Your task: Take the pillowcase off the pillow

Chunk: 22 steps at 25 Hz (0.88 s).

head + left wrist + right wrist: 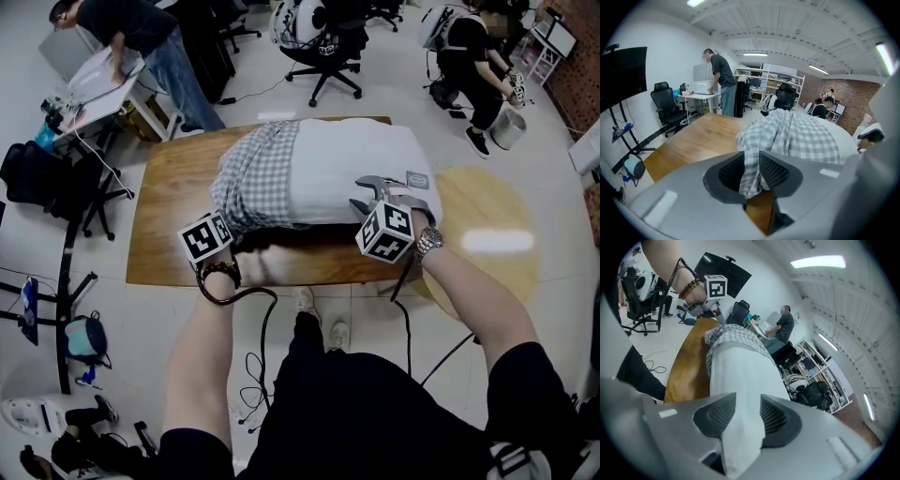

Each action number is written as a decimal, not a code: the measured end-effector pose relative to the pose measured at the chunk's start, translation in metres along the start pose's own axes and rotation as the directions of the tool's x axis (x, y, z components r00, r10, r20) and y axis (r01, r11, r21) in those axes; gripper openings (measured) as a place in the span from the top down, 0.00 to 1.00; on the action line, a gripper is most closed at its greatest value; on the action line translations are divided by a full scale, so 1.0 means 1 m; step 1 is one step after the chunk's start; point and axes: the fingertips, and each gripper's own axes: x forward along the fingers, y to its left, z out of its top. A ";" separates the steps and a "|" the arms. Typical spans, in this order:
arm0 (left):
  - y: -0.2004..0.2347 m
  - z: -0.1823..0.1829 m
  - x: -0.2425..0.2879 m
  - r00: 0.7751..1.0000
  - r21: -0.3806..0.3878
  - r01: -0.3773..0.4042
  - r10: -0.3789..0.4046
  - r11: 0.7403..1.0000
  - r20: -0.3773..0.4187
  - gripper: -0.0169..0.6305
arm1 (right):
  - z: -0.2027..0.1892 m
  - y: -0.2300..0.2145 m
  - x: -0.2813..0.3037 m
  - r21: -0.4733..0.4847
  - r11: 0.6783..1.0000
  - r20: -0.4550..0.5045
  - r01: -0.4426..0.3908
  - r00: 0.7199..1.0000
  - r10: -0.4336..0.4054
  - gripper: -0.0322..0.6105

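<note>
A white pillow (361, 169) lies on the wooden table (173, 211), with a grey-checked pillowcase (258, 169) bunched over its left end. My left gripper (242, 244) is at the pillowcase's near left corner. In the left gripper view, its jaws (751, 171) stand apart with a fold of the checked cloth (797, 136) hanging between them. My right gripper (364, 192) is at the pillow's near right side. In the right gripper view, its jaws (747, 416) stand apart around the bare white pillow's corner (740, 380), and the pillowcase (726, 336) is at the far end.
A round light wooden tabletop (497, 234) adjoins the table on the right. A person bends over a white desk (103, 80) at the back left, office chairs (323, 47) stand behind, and another person (473, 56) sits at the back right. Cables (262, 323) trail on the floor.
</note>
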 end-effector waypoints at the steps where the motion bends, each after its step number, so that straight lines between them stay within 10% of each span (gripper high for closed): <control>1: -0.003 0.002 -0.004 1.000 0.006 0.000 0.000 1.000 0.014 0.82 | 0.000 0.000 -0.002 0.002 1.000 0.005 0.002 1.000 -0.002 0.70; 22: -0.077 0.049 -0.021 0.986 0.165 0.148 -0.157 0.975 0.046 0.81 | 0.018 -0.034 -0.022 0.078 0.997 0.040 0.006 0.999 -0.009 0.69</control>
